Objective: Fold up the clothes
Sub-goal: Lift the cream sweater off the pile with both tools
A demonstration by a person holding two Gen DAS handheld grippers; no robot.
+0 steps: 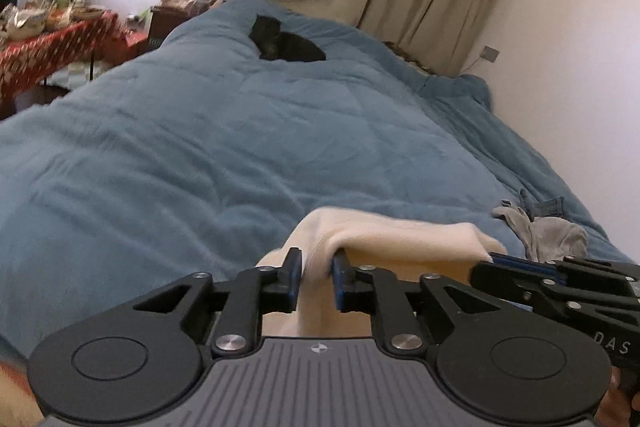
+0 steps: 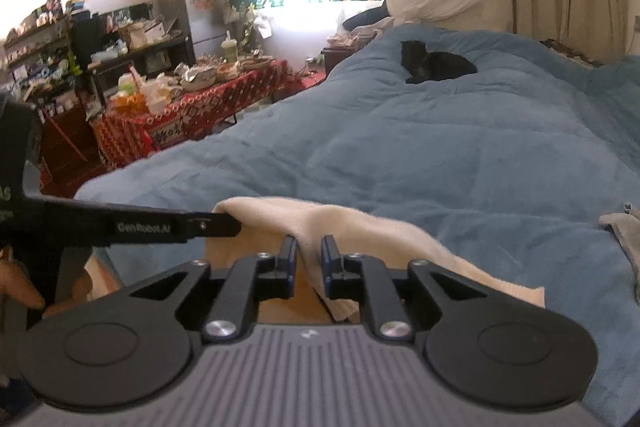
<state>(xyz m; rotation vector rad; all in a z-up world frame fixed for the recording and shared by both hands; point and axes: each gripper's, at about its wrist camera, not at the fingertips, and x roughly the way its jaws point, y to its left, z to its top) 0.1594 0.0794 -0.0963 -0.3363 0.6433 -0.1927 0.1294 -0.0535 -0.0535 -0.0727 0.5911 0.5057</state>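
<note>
Blue bedspread (image 1: pixel 240 147), cluttered room — cream cloth (image 1: pixel 400 239) inside left tongs (image 1: pixel 316 259) and right tongs (image 2: pixel 310 245), grip unclear.

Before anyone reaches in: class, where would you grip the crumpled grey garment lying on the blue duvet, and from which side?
Take the grey garment by the pale strip of fabric at its upper left end, coming in from the open duvet side. That end lies flat and free, while the rest is bunched, with denim behind it.
</note>
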